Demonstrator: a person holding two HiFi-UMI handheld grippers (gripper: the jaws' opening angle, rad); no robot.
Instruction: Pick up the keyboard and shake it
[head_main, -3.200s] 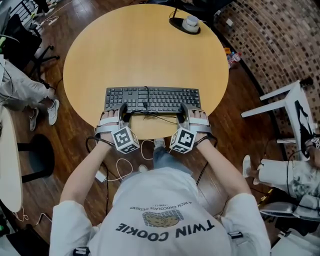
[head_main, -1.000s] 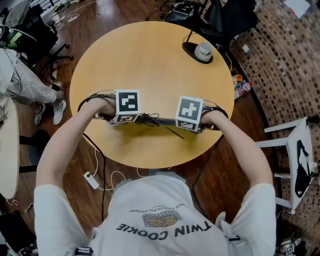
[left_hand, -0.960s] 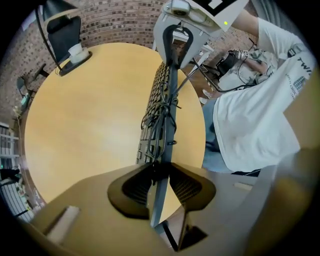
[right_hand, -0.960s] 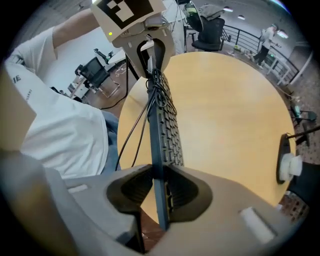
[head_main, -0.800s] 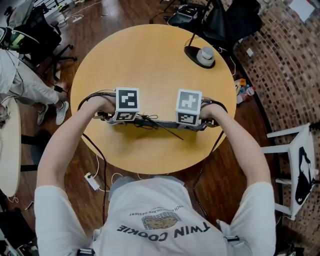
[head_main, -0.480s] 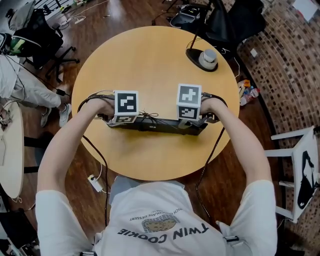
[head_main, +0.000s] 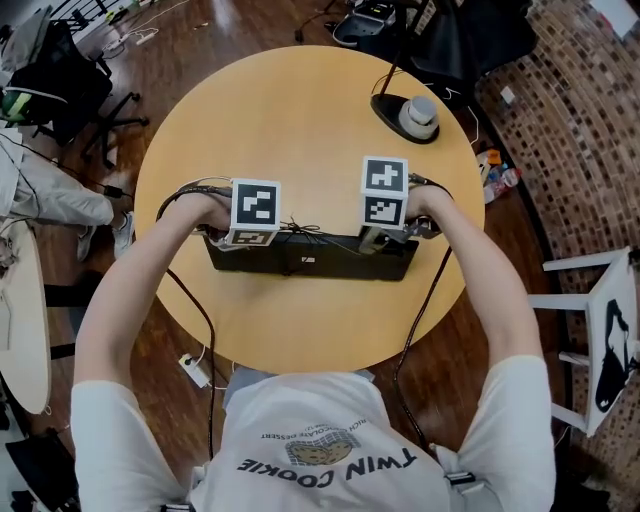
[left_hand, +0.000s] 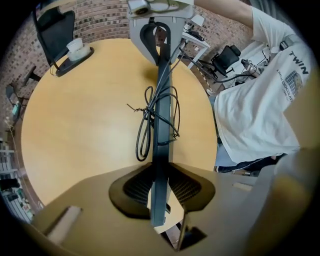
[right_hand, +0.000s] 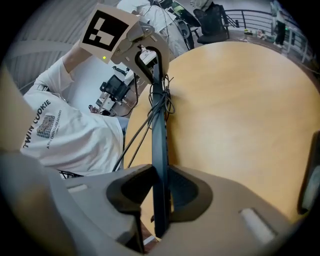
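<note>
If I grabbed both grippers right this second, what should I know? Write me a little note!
Left gripper: jaws shut on the left end of the keyboard.
Right gripper: jaws shut on its right end.
Things: the keyboard is held up over the round table, tipped on edge with its underside toward the person. Its bundled cable sits at the top edge.
Done: the pick-up.
Left: the shake. Probably best to keep both grips firm while shaking.
</note>
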